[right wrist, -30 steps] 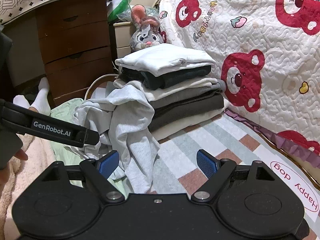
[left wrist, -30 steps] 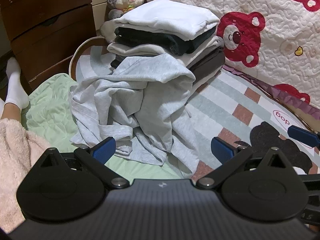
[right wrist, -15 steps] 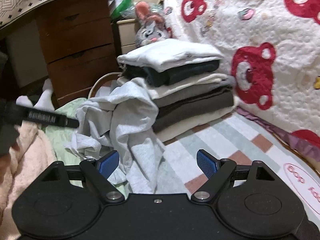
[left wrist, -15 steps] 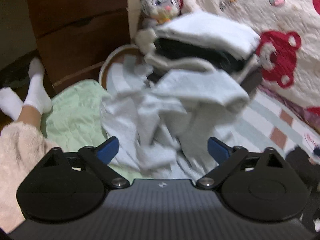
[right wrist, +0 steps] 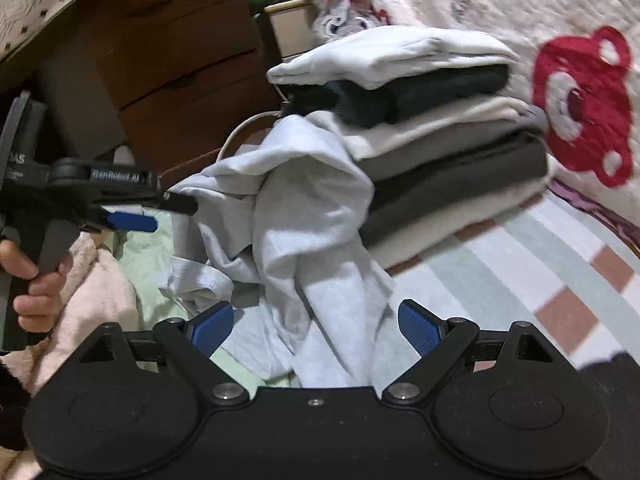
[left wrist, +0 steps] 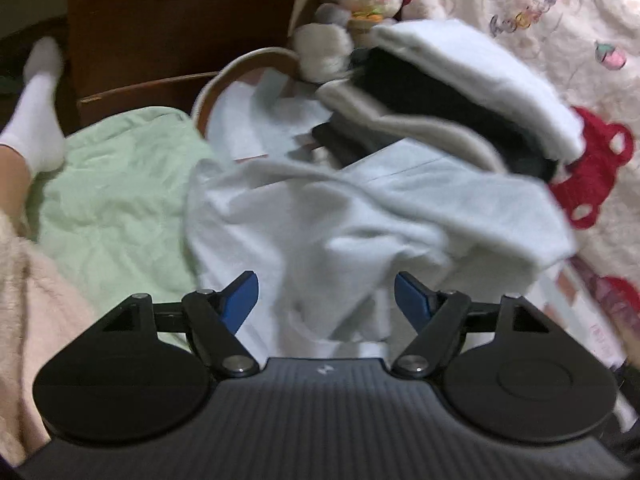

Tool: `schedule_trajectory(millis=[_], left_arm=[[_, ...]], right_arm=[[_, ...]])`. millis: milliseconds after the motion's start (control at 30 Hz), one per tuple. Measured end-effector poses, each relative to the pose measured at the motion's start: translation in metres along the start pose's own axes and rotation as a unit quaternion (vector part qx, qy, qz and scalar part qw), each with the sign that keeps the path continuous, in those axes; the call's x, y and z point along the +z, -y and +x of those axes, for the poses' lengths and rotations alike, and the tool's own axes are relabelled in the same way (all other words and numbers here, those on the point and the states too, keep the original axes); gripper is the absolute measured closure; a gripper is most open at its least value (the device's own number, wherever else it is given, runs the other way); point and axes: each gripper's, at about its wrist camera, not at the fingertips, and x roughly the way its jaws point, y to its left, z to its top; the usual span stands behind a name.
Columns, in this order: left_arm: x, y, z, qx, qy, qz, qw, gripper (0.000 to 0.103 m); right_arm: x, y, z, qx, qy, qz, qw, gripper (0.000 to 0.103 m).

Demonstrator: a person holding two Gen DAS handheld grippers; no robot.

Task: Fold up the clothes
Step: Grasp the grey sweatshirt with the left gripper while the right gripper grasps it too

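While both the left gripper (left wrist: 326, 294) and right gripper (right wrist: 316, 322) are held with jaws spread, nothing grasped, a crumpled grey garment (right wrist: 304, 216) is heaped on the bed (right wrist: 540, 264) against a folded stack (right wrist: 432, 120).

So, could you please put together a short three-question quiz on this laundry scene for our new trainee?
1. True or false: the right gripper is shut on the crumpled light grey garment.
2. Multiple choice: what lies on top of the stack of folded clothes? A) a folded white garment B) a red towel C) a pair of blue jeans
3. Fill in: the left gripper has its jaws ____, with the garment lying between and beyond its blue pads.

Key: 1 false, its jaws stand apart; 2 A; 3 open.
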Motion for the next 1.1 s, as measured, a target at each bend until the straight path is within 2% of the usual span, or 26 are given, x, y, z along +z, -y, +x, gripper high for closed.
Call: schedule_trajectory(millis=[67,200,333,433,467,567,600,633,667,733,800,867,1000,1033,1067,1100], left_arm=[[-0.007,0.0,0.005,0.007,-0.001,0.015,0.9999,0.028],[-0.017,-0.006,0.021,-0.004,-0.003,-0.014,0.9999,0.028],[-0.023,-0.013,0.032,0.004,0.005,-0.028,0.9996,0.028],[-0.026,-0.018,0.038,0.013,0.008,-0.032,0.9994,0.028],[-0.027,-0.019,0.039,0.016,0.009,-0.033,0.9993,0.032],[-0.029,-0.022,0.042,0.001,0.011,-0.046,0.9989,0.056],[-0.03,-0.022,0.043,-0.006,0.011,-0.051,0.9986,0.068],[-0.031,-0.021,0.044,-0.015,0.012,-0.056,0.9983,0.072],[-0.032,-0.02,0.045,-0.016,0.014,-0.055,0.9982,0.075],[-0.034,-0.017,0.046,-0.015,0.019,-0.051,0.9984,0.078],[-0.035,-0.017,0.045,-0.011,0.026,-0.051,0.9983,0.084],[-0.035,-0.018,0.042,-0.009,0.034,-0.053,0.998,0.087],[-0.033,-0.018,0.038,-0.019,0.044,-0.057,0.9972,0.086],[-0.033,-0.017,0.039,-0.022,0.042,-0.057,0.9972,0.084],[-0.033,-0.015,0.041,-0.024,0.041,-0.058,0.9972,0.077],[-0.034,-0.013,0.044,-0.028,0.038,-0.055,0.9974,0.065]], right_arm=[[0.002,-0.005,0.012,0.009,-0.002,-0.012,1.0,0.011],[-0.001,-0.015,0.059,0.003,-0.051,-0.028,0.998,0.011],[-0.001,-0.013,0.086,-0.032,-0.037,-0.01,0.999,0.011],[-0.002,-0.002,0.1,-0.066,-0.018,0.032,0.997,0.011],[-0.003,0.002,0.107,-0.068,-0.019,0.047,0.996,0.011],[-0.008,0.017,0.127,-0.029,-0.039,0.108,0.993,0.013],[-0.01,0.022,0.128,-0.002,-0.032,0.136,0.99,0.028],[-0.013,0.026,0.128,0.02,-0.026,0.16,0.987,0.049],[-0.014,0.028,0.125,0.029,-0.017,0.178,0.983,0.054],[-0.017,0.033,0.114,0.041,0.002,0.198,0.979,0.082],[-0.02,0.036,0.1,0.046,0.023,0.206,0.977,0.085],[-0.02,0.035,0.081,0.034,0.046,0.193,0.98,0.087],[-0.018,0.033,0.04,-0.008,0.092,0.159,0.983,0.088],[-0.017,0.033,0.032,-0.018,0.1,0.153,0.983,0.088],[-0.016,0.035,0.029,-0.028,0.102,0.147,0.983,0.088],[-0.014,0.038,0.03,-0.036,0.103,0.141,0.984,0.088]])
